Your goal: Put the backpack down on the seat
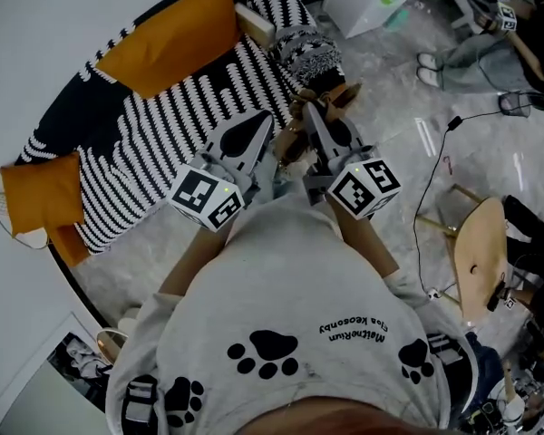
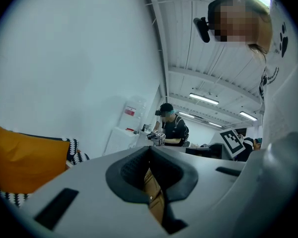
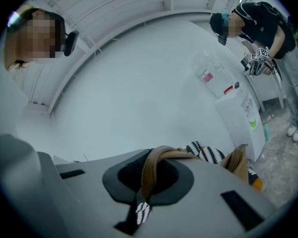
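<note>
— Where do we have the backpack (image 1: 306,54)?
— Its patterned black-and-white body is at the far end of the striped sofa (image 1: 163,143), near the front edge. We cannot tell whether it touches.
— Our fingers?
— The left gripper (image 2: 150,172) clamps a flat tan strap (image 2: 154,196). The right gripper (image 3: 145,192) clamps a rounded, looped tan strap (image 3: 161,155).

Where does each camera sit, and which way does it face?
Head view: on the person's head, looking down at the sofa, backpack, left gripper and right gripper; T-shirt shows.
Left gripper view: along jaws shut on a tan strap, toward the wall; T-shirt at right.
Right gripper view: along jaws shut on a second strap, toward the wall; T-shirt at left.
Shared: both gripper views catch one bystander.
</note>
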{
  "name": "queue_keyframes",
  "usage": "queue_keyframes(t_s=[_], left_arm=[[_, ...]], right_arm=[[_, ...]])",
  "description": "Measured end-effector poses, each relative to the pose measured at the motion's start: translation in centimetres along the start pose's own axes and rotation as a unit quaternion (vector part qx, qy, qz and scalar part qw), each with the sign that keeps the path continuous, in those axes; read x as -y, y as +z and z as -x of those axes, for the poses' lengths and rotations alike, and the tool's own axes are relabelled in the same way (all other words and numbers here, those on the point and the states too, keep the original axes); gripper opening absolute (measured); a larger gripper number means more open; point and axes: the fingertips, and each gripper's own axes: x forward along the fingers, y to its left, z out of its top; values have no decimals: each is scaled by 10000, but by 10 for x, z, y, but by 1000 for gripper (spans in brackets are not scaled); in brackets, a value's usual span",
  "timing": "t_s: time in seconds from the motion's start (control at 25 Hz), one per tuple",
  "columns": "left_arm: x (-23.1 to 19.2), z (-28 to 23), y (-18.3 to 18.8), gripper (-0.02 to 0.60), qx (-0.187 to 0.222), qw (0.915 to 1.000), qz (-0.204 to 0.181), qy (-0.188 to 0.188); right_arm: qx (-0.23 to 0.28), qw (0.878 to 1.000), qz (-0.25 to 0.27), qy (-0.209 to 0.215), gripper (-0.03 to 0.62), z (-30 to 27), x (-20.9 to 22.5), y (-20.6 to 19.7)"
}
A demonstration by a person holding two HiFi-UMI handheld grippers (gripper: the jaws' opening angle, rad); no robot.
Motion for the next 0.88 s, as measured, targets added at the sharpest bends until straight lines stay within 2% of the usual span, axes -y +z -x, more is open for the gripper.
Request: queue_keyframes(t_s=[0.08,0.24,0.4,0.72,0.88], left_arm=[[-5,-5,-7,19,-15,10000,83,-22],[-9,-15,-4,19,33,9997,-100,-229],[-24,-15,-6,19,-71,9993,34,-355],[-100,-78,-56,19,-328,9983,230,-422],[-130,-98,-91,19,-434,9975,283,-476]], right_arm=[[-82,10000,-35,-4,31,-4,6,-5],[-128,9998,13,161,31,-16,7,-8],[-202,9994,20,275,31,-31,2,-13],[-500,9975,87,485,31,-91,75,-40],[-662,9963,120,539,31,-112,105,-70]])
